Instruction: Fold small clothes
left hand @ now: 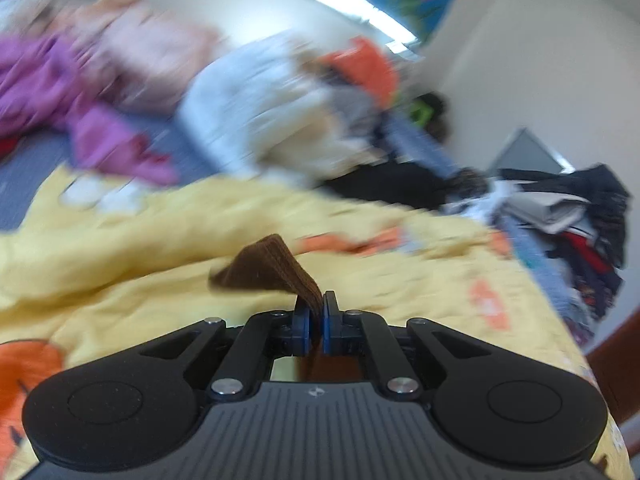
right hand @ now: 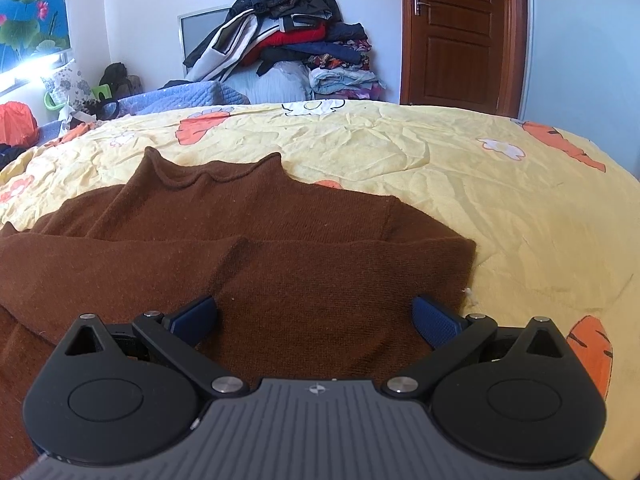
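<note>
A brown knitted sweater (right hand: 256, 240) lies flat on the yellow quilt (right hand: 480, 184), its roll collar pointing away and one sleeve folded across the body. My right gripper (right hand: 314, 316) hovers open just above the sweater's lower body, nothing between its blue pads (right hand: 434, 320). In the blurred left wrist view my left gripper (left hand: 316, 308) is shut on a ribbed brown edge of the sweater (left hand: 264, 268), which stands up from the jaws above the quilt (left hand: 160, 248).
A tall heap of folded clothes (right hand: 288, 40) stands beyond the bed by the wall, beside a brown door (right hand: 460, 32). Purple (left hand: 60, 92), white (left hand: 260, 120) and orange garments (left hand: 360, 68) lie piled on the bed's far side. A blue padded edge (right hand: 192, 94) borders the quilt.
</note>
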`<control>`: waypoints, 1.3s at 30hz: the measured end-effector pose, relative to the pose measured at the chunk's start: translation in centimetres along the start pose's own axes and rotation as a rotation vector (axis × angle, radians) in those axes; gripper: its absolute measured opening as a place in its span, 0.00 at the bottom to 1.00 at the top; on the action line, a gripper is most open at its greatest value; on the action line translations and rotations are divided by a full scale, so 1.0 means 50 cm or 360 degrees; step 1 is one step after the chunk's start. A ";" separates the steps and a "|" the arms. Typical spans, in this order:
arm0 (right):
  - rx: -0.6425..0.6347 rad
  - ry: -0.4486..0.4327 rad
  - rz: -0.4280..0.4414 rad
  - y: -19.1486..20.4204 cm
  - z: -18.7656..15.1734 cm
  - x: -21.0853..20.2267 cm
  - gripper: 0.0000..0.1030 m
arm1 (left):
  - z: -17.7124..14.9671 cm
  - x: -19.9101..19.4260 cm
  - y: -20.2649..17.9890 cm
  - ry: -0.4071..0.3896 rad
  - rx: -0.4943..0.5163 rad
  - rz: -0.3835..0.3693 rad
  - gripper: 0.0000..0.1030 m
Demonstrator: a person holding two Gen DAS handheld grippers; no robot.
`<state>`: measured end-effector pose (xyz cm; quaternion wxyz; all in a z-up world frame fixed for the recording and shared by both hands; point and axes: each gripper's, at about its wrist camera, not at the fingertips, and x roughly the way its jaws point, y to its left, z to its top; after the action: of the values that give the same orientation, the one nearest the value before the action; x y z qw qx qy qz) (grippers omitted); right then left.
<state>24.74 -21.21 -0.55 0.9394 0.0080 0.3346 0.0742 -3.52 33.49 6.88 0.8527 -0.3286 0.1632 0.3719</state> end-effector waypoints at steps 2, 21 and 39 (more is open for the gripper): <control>0.0002 0.0000 0.0002 -0.001 0.000 0.000 1.00 | -0.026 -0.041 -0.105 -0.0030 0.0125 -0.0205 0.05; 0.0129 -0.0043 0.0089 -0.024 -0.002 -0.011 1.00 | -0.530 -0.206 -0.372 0.0502 0.1232 -0.0981 0.91; 0.0657 0.0511 0.0803 0.056 0.045 0.001 0.80 | -0.505 -0.166 -0.341 0.0540 0.0978 -0.0999 0.95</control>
<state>25.80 -18.36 1.35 0.8056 0.2680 0.4734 0.2347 2.69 3.27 0.26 0.9430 -0.1507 0.2954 -0.0284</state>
